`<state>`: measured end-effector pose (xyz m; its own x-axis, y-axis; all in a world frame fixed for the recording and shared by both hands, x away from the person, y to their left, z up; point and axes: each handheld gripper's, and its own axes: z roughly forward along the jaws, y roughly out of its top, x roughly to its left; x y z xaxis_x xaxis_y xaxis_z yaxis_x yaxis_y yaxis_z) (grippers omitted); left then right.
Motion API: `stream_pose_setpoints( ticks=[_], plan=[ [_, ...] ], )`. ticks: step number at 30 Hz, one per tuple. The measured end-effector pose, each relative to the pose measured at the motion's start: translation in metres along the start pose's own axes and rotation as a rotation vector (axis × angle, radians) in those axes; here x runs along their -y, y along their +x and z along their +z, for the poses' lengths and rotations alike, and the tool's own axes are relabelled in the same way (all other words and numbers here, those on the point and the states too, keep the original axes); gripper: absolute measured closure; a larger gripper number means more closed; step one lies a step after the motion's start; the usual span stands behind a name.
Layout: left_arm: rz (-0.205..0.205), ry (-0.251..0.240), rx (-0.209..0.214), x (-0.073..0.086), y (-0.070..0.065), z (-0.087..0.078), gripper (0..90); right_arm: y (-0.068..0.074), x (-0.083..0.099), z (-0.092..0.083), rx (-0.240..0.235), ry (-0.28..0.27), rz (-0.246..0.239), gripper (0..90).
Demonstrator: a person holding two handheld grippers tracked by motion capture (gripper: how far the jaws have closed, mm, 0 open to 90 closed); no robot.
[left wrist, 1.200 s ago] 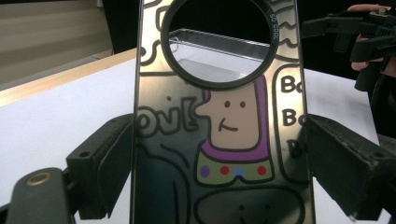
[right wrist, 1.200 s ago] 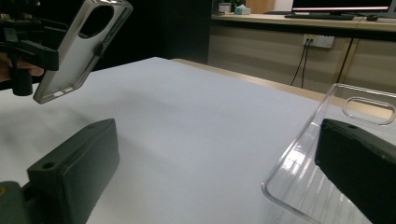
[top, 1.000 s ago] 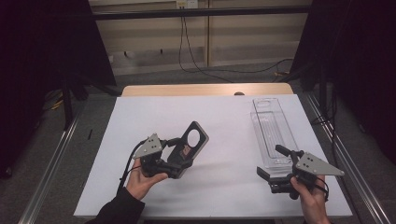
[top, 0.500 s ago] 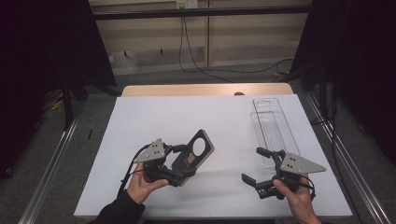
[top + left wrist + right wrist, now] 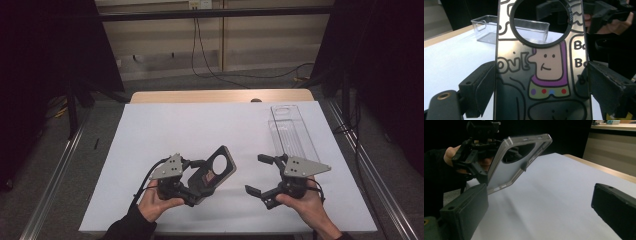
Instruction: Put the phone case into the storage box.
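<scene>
The left gripper is clamped on a phone case, one jaw pressed against each long side near its lower end, as the left gripper view shows. The case is held lifted off the white table, tilted, over the near edge a little left of the middle. The right gripper has its jaws wide apart with nothing between them; it hovers just to the right of the case, mouth turned toward it.

The case looks light: a thin shell with a big round camera hole near its top end and a printed cartoon on a glossy face. That glossy face will probably be slippery, so a pinch across the flat faces could slide. The rim, seen in the right gripper view as a thicker grey frame, looks like the better place to hold, pads on the two long sides as the left gripper already does. The shell is likely somewhat bendy, more so around the hole where little material is left, so a hard squeeze there may bow it. For the right gripper, the free upper end beyond the left jaws is the part open to take, best across the long sides just below the hole.

A clear plastic tray lies empty along the right side of the table, toward the far right corner.
</scene>
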<state>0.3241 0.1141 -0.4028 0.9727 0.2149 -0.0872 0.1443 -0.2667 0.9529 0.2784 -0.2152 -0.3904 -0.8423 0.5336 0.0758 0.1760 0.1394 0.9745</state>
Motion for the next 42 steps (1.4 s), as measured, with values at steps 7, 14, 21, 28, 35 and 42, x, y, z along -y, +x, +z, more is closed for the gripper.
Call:
stream_pose_setpoints(
  ticks=[7, 14, 21, 28, 35, 42],
  plan=[
    [0.014, 0.008, 0.020, 0.001, -0.002, 0.001, 12.3, 0.001, -0.005, 0.014, -0.042, 0.003, -0.009, 0.0],
    [0.021, 0.012, 0.044, 0.000, -0.003, 0.003, 12.3, -0.001, -0.012, 0.014, -0.095, 0.003, -0.007, 0.5],
    [0.022, 0.020, 0.062, -0.001, -0.006, 0.007, 12.3, -0.005, -0.019, 0.016, -0.190, 0.024, -0.019, 0.0],
    [0.022, 0.024, 0.076, -0.003, -0.007, 0.015, 12.3, -0.014, -0.022, 0.019, -0.238, 0.082, 0.013, 0.0],
    [0.036, 0.022, 0.098, -0.011, -0.005, 0.020, 12.3, -0.023, -0.029, 0.020, -0.302, 0.110, -0.006, 0.0],
    [0.060, 0.050, 0.122, -0.012, -0.005, 0.024, 12.2, -0.028, -0.040, 0.022, -0.331, 0.104, -0.037, 0.0]
  ],
)
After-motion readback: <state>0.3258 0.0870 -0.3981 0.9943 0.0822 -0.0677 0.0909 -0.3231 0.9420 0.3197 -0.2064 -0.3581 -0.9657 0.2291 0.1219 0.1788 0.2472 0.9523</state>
